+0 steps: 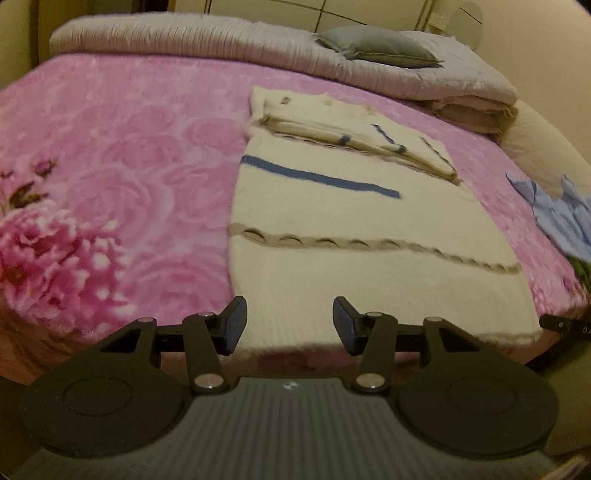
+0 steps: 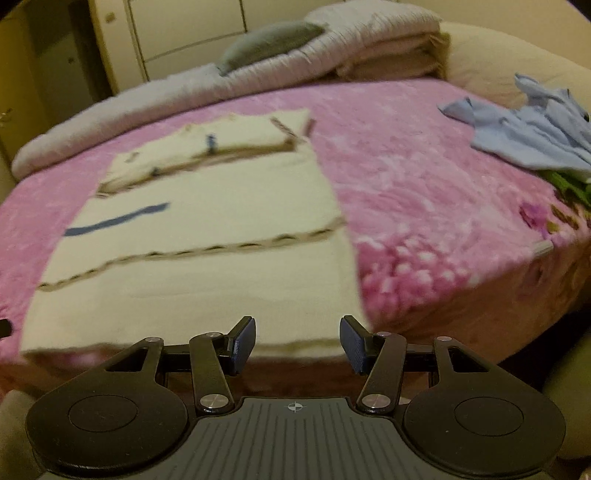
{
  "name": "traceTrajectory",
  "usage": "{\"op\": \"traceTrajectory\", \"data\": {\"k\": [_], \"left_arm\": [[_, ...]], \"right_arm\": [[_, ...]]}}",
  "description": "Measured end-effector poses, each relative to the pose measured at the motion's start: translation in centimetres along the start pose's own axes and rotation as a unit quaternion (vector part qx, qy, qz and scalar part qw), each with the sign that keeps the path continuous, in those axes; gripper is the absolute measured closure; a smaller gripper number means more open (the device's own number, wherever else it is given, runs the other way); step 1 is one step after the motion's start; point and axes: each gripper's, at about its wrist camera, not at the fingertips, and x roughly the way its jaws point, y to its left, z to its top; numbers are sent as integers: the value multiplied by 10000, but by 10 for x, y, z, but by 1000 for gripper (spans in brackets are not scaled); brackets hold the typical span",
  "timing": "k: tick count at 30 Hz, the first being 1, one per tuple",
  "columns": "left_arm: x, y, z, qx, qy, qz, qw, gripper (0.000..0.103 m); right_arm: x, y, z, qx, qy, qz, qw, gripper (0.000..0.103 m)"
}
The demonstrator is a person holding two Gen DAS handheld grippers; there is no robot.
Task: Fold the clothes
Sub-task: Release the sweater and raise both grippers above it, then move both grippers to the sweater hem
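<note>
Sweater (image 1: 351, 221) lies partly folded on bed (image 1: 129, 147); both tongs (image 1: 290, 325) (image 2: 297, 341) gape empty near its hem, seemingly ready to lift it.

A wide bed (image 1: 122, 122) fills both views, covered by a pink blanket (image 1: 110, 155) printed with large roses and darker blossoms toward its near corners; along the far edge lies a folded pale quilt (image 1: 207, 40) with ribbed stitching, stacked thicker at the right end; a grey pillow (image 1: 376, 46) rests on top of the quilt; behind it stand cream wardrobe doors (image 2: 184, 26) with thin dark seams and small handles; in the right wrist view a dark opening (image 2: 55, 62) sits left of the wardrobe; a cream padded bed surround (image 2: 491, 55) curves along the right side; the light is warm, dim and yellowish.
</note>
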Motion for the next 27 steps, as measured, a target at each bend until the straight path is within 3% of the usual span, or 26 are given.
{"op": "traceTrajectory", "data": {"k": [5,10,16,20,24,27], "left_arm": [[9,32,14,-625,-62,-258,9977,57],[16,52,18,-1062,27,-530,9929,58],[26,53,9,-1242,274,-629,9899,59],[24,44,5,-1023,343,-790,9910,59],[30,38,3,-937,433,-749,9918,59],[31,39,4,-1036,425,-760,9908,59]], "right_arm": [[22,-49,22,544,118,526,9971,48],[28,-80,28,1344,112,1025,9856,48],[31,-111,19,2342,144,1555,9596,49],[15,-115,2,2482,70,1942,9490,49],[23,-118,-27,3355,174,2359,9118,50],[32,-122,-47,3994,207,2626,8781,64]]}}
